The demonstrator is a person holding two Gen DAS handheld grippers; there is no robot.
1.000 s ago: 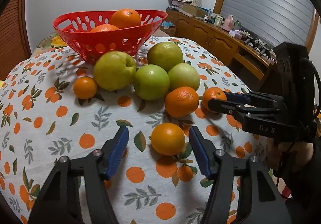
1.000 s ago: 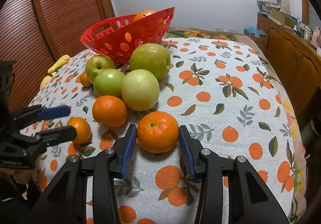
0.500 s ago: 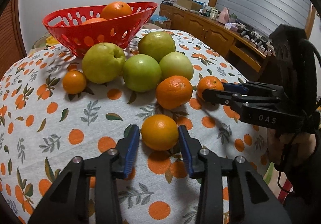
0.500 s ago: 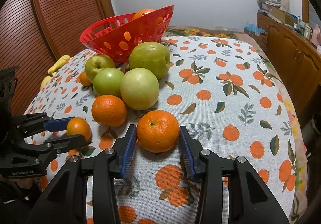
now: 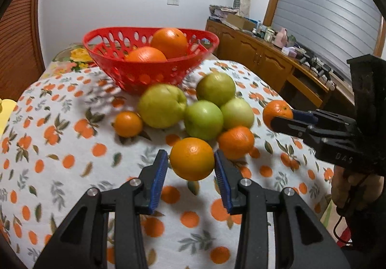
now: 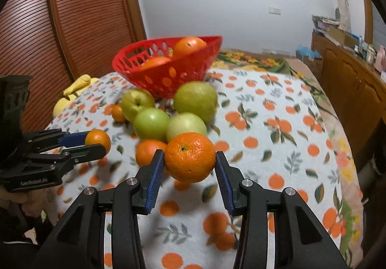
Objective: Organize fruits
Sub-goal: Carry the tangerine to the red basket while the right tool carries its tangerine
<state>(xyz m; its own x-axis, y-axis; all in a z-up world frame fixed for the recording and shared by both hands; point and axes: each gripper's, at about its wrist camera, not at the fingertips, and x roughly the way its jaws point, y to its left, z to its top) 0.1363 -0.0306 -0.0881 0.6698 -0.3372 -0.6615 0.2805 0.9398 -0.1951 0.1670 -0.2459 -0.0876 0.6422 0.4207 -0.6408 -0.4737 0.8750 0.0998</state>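
Observation:
My left gripper (image 5: 191, 167) is shut on a smooth orange (image 5: 192, 158) and holds it above the table; it also shows in the right wrist view (image 6: 97, 140). My right gripper (image 6: 190, 162) is shut on a bumpy mandarin (image 6: 190, 156), lifted off the cloth; it also shows in the left wrist view (image 5: 277, 113). A red basket (image 5: 154, 73) with two oranges (image 5: 169, 42) stands at the back. Several green apples and pears (image 5: 203, 119), a mandarin (image 5: 236, 142) and a small orange (image 5: 127, 123) lie in front of it.
The table wears a white cloth with an orange print (image 5: 60, 148). A yellow object (image 6: 72, 93) lies at the table's left edge. A wooden sideboard (image 5: 277, 68) with clutter stands to the right, a slatted wooden door (image 6: 79, 15) to the left.
Both grippers closed on their fruit and lifted them off the cloth. The views rose and tilted toward the basket.

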